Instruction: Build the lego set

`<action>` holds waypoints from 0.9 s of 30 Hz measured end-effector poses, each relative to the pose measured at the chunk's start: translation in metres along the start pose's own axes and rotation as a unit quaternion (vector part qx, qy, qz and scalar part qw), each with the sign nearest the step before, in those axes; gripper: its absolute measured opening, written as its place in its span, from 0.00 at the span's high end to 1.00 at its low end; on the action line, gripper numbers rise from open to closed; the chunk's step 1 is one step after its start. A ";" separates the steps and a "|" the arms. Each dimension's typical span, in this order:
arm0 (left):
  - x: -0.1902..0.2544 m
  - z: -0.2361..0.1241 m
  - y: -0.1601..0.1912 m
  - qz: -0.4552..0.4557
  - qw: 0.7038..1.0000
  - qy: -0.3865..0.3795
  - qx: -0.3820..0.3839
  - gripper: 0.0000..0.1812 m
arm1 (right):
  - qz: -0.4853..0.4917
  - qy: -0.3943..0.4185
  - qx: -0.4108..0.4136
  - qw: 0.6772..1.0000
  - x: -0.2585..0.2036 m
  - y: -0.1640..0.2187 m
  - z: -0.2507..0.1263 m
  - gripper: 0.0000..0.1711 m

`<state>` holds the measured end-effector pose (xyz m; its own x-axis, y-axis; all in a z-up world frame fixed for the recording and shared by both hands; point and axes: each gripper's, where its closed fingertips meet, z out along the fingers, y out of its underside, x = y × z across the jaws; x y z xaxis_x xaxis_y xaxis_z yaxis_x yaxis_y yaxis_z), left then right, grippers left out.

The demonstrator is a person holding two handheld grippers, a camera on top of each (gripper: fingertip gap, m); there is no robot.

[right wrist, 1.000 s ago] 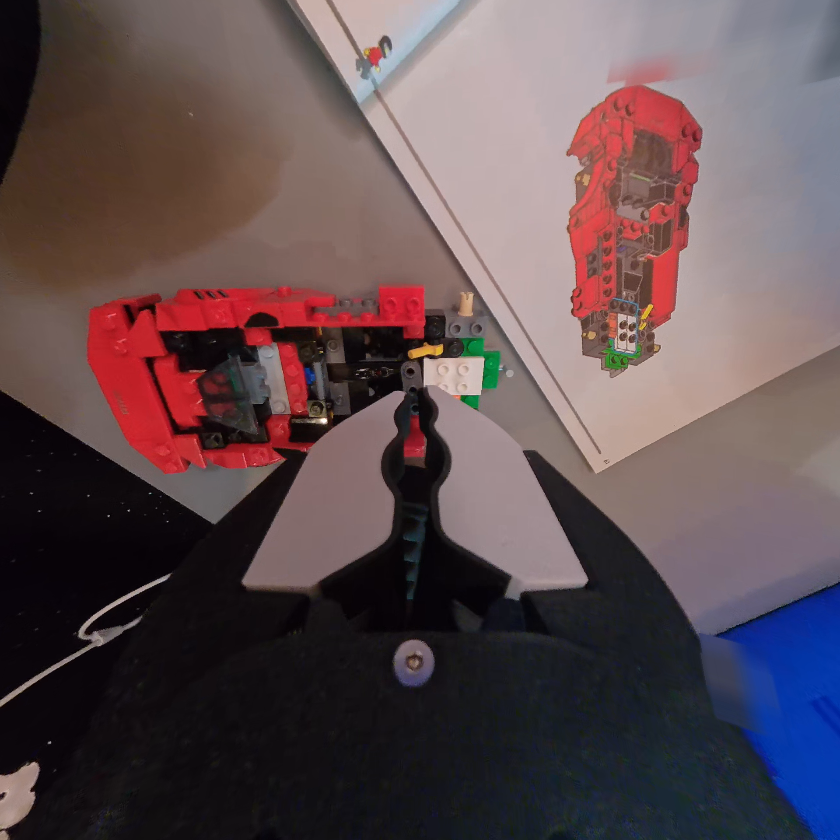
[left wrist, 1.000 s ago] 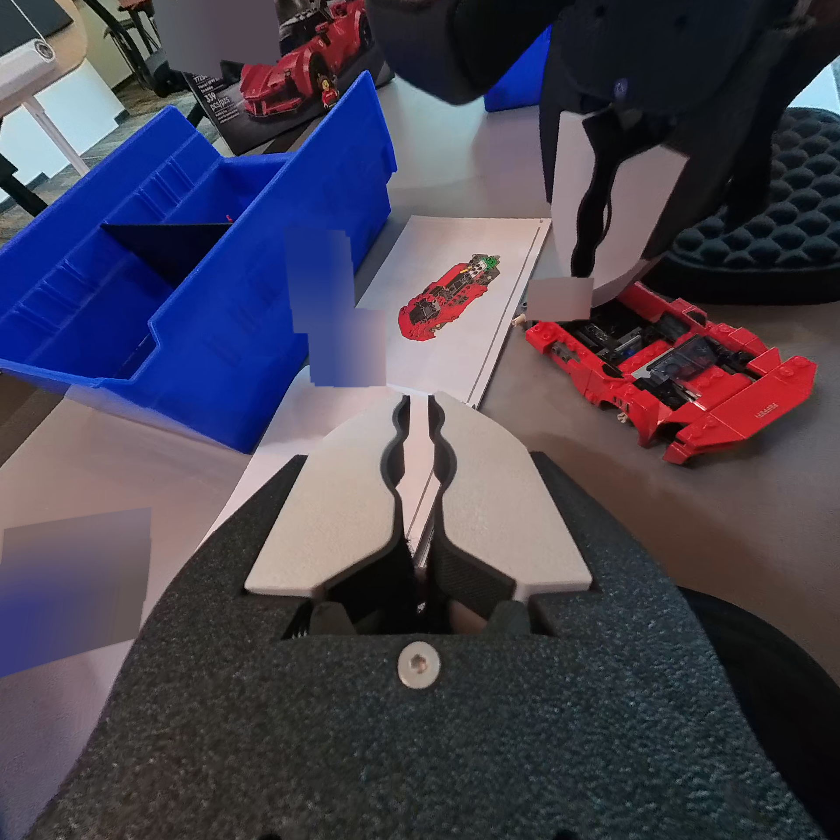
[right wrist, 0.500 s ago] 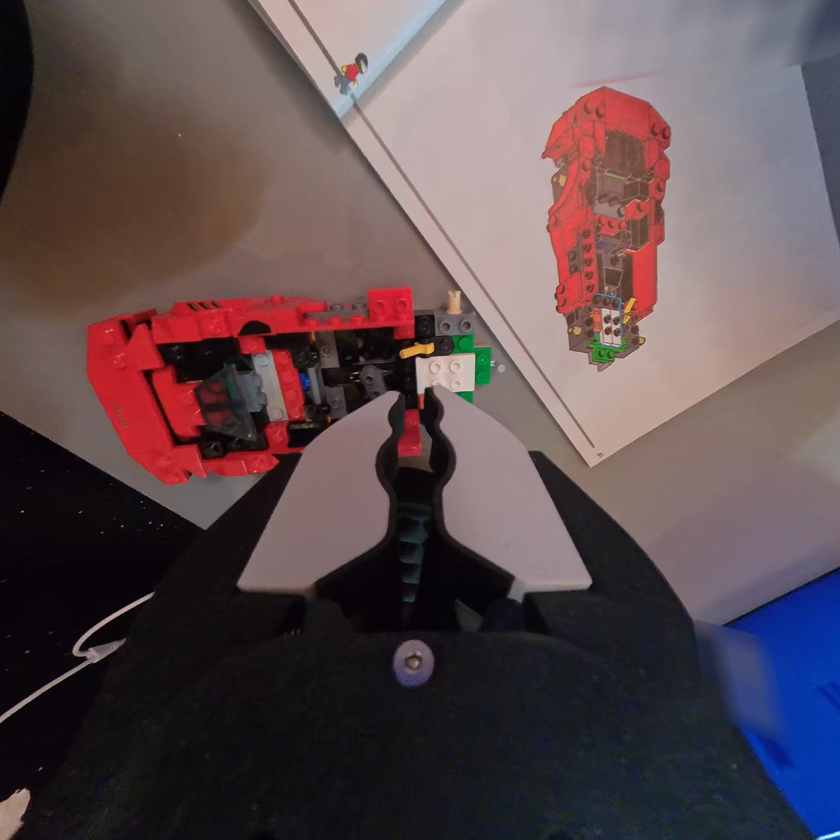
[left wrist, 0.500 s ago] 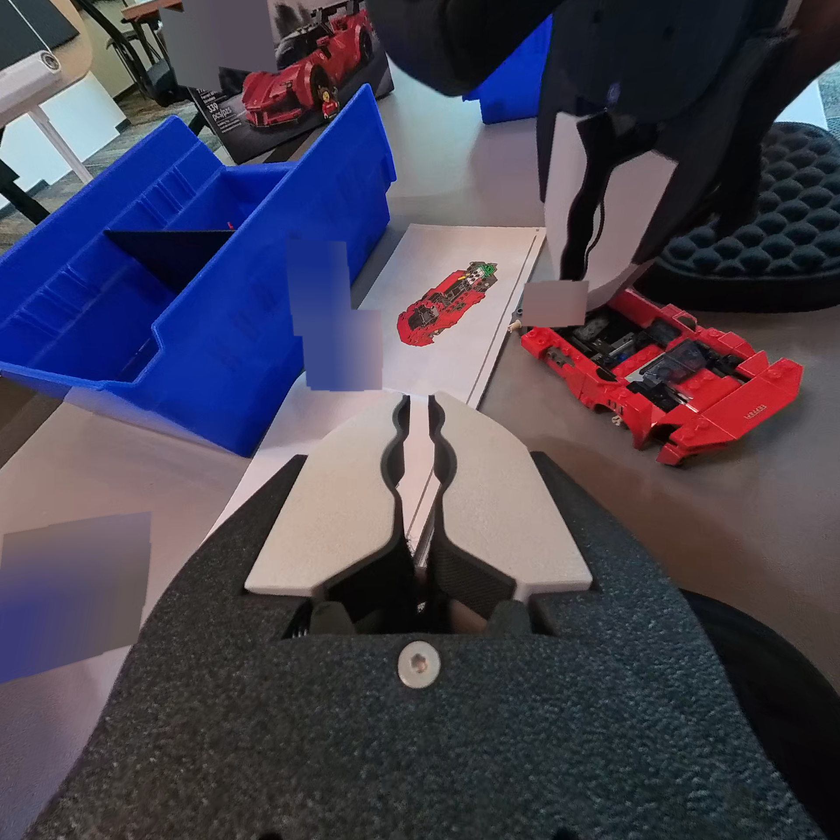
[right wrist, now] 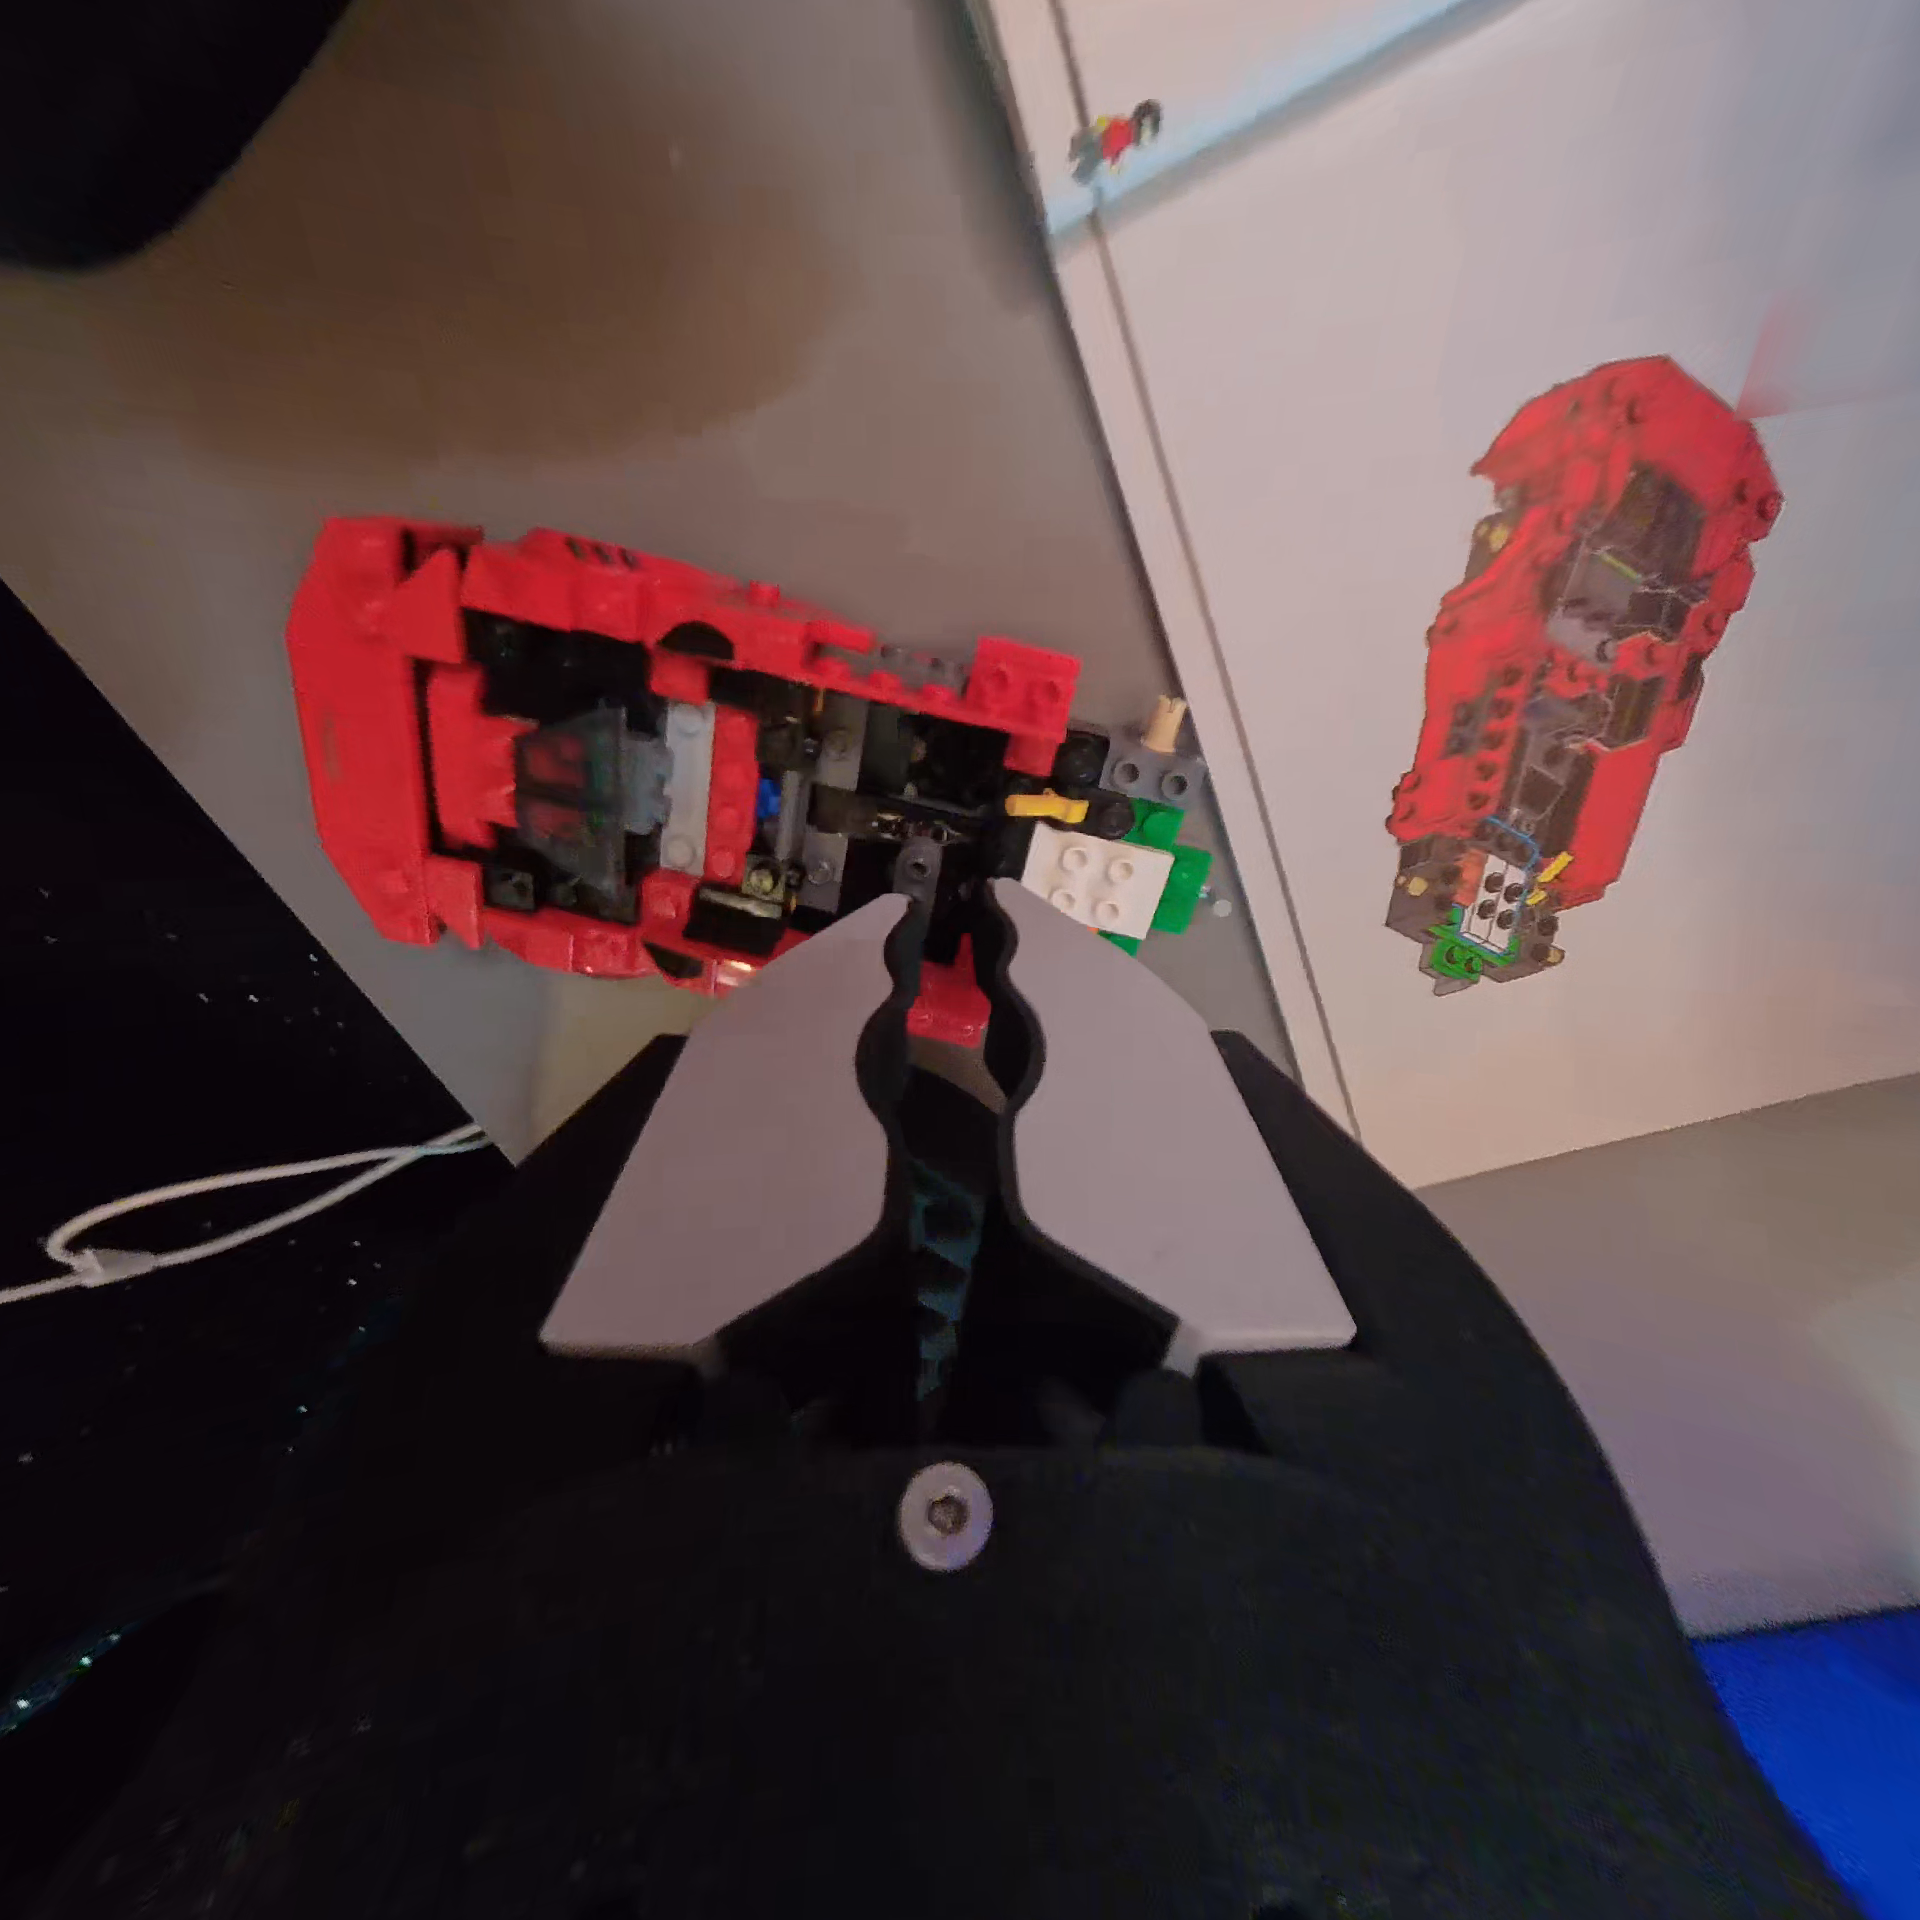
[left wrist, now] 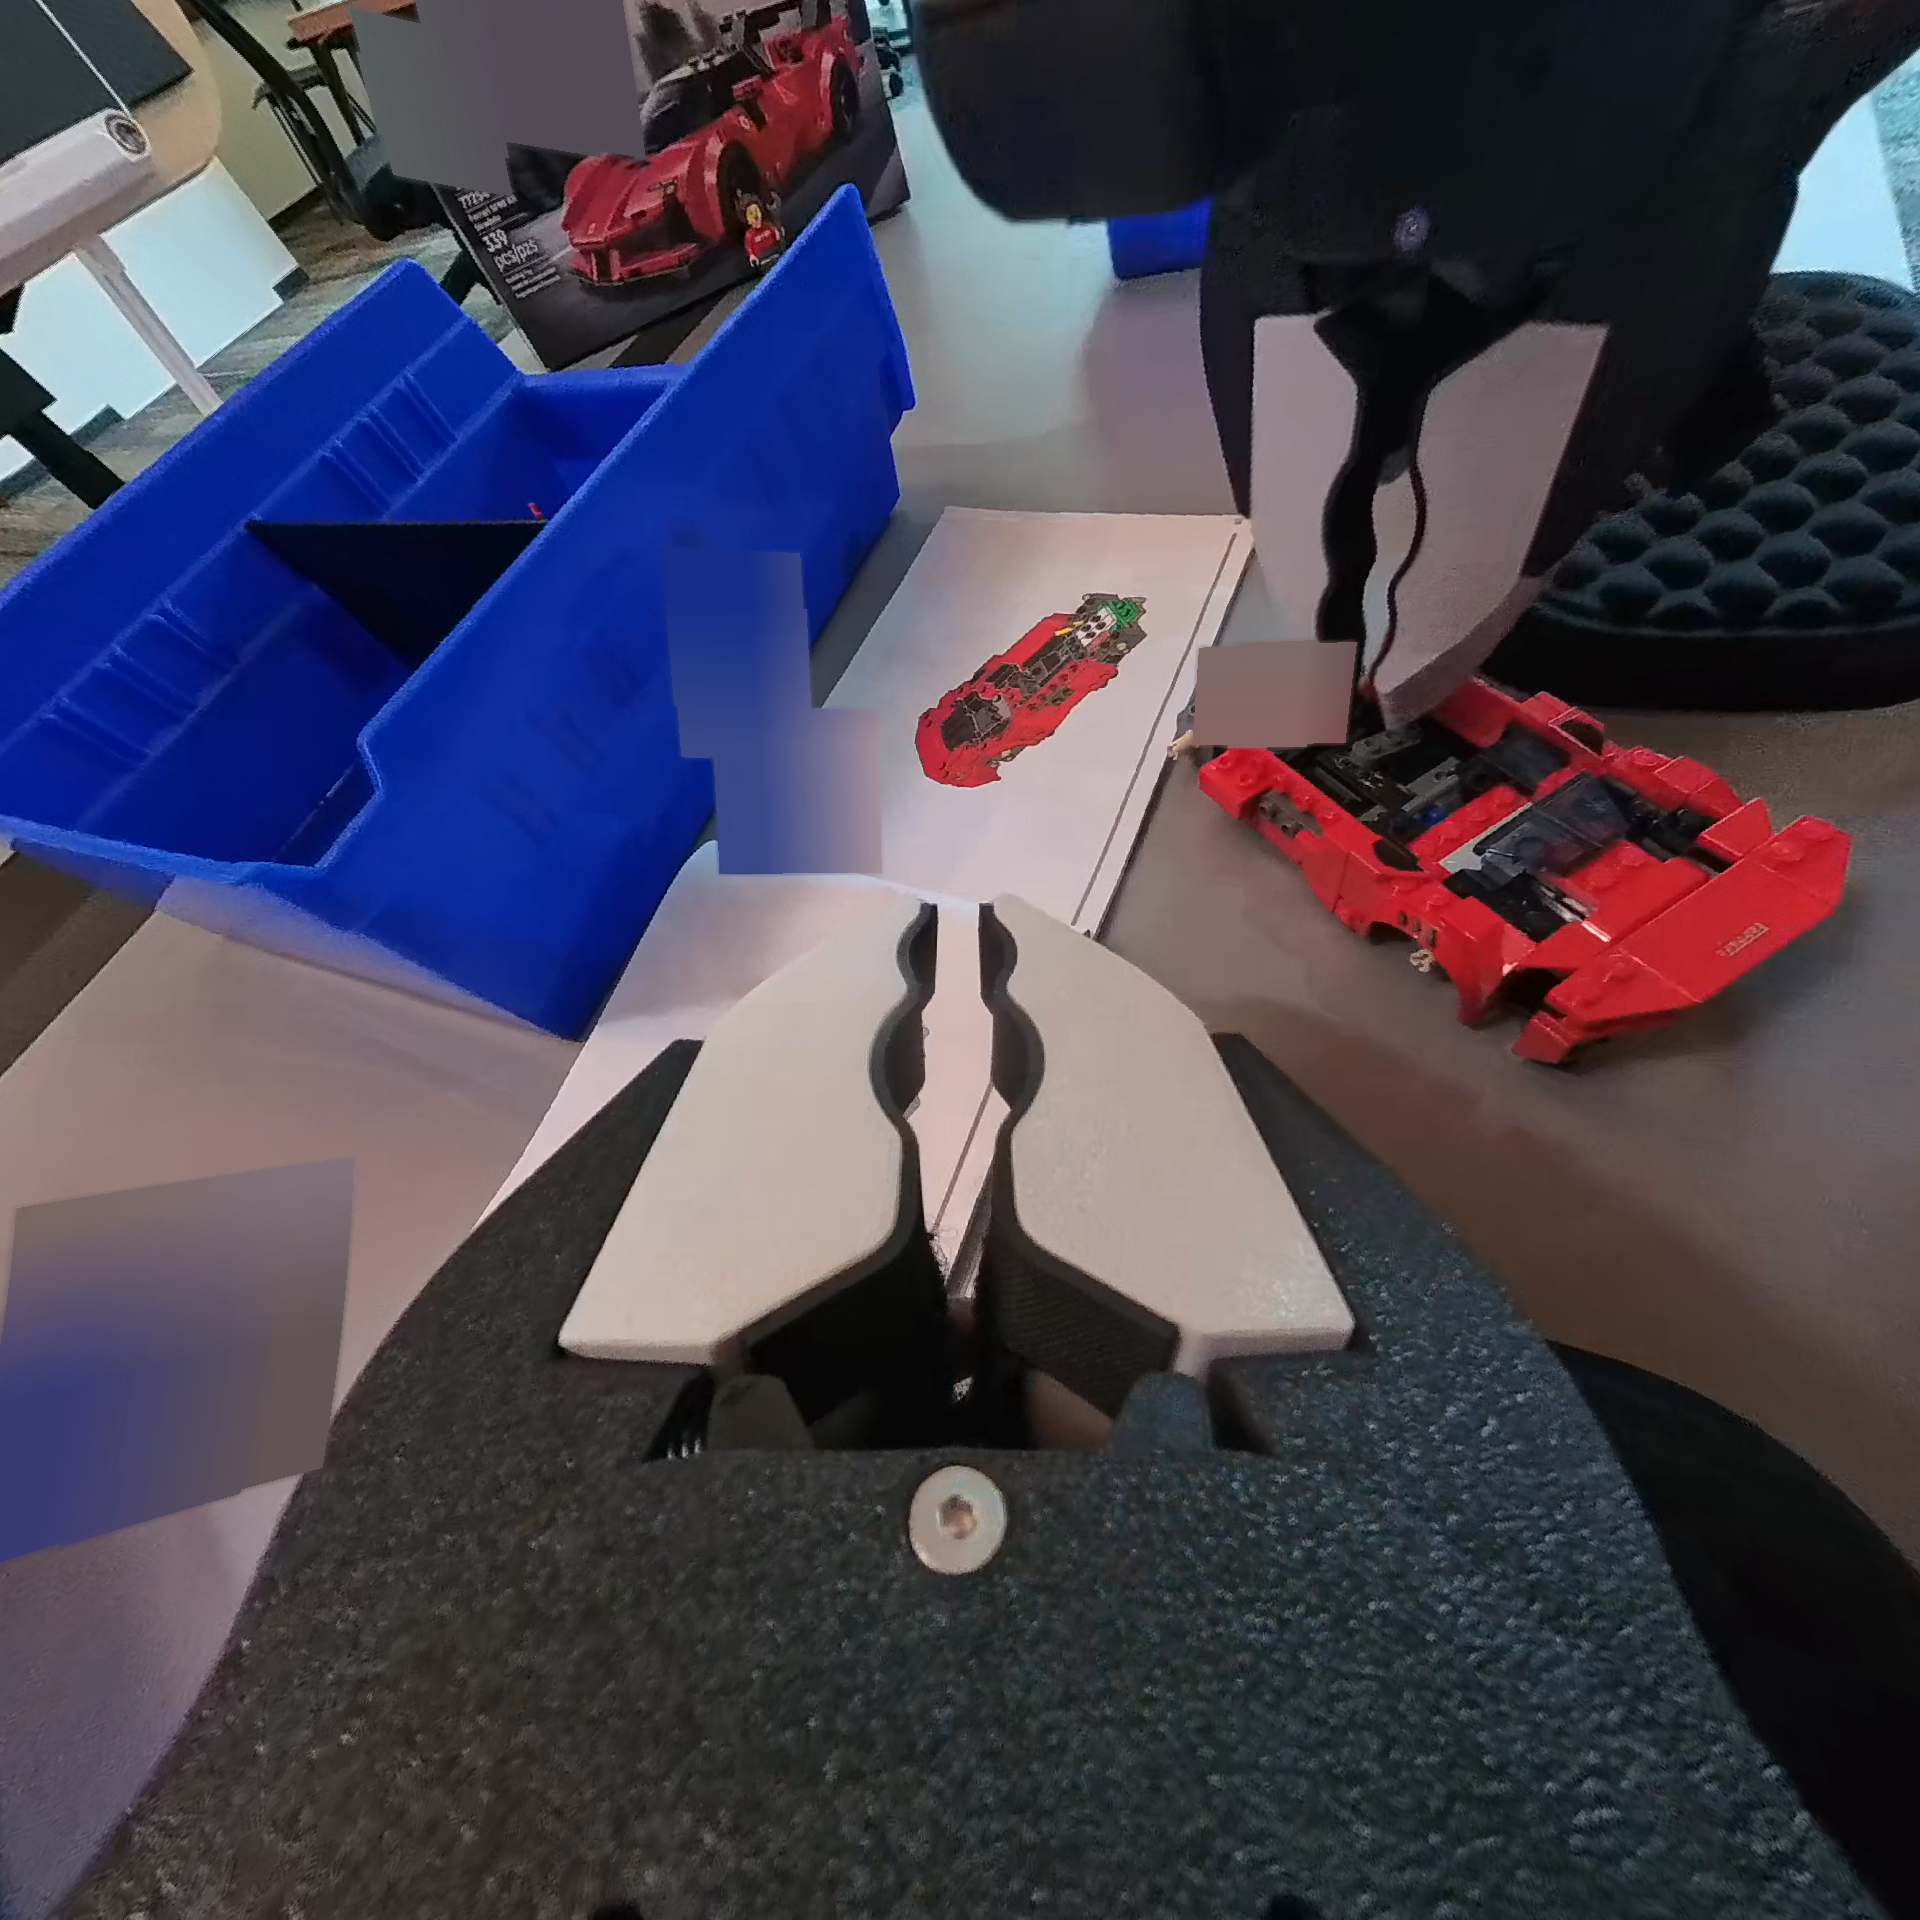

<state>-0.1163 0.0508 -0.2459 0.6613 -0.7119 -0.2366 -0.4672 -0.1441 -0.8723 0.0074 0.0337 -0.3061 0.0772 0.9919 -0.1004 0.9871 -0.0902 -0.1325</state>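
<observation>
We have the red car [right wrist: 665, 769] part-built on the worktop [right wrist: 623, 312] beside the booklet [right wrist: 1558, 260], roof and wheels still missing, our right tool [right wrist: 945, 914] slightly spread over its rear, left tool [left wrist: 958, 920] nearly closed, empty.

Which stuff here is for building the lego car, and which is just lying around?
For the build:
red lego car
instruction booklet
blue parts bin
right hand-held gripper, tips at the car
left hand-held gripper, over the booklet

Just lying about:
set box
black cushion
white cable
</observation>
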 end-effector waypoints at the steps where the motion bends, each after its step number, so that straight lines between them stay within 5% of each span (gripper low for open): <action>1: 0.000 0.000 0.000 0.000 1.000 0.001 0.000 0.96 | 0.008 -0.005 0.009 1.000 -0.001 -0.002 0.000 0.95; 27: 0.001 0.000 0.000 0.003 1.000 0.002 0.000 0.96 | 0.046 0.067 -0.003 0.997 0.011 -0.004 -0.005 0.96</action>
<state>-0.1154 0.0498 -0.2465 0.6555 -0.7161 -0.2399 -0.4716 -0.1400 -0.8706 0.0048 0.0458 -0.3022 0.1858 0.9824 0.0217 0.9756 -0.1818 -0.1230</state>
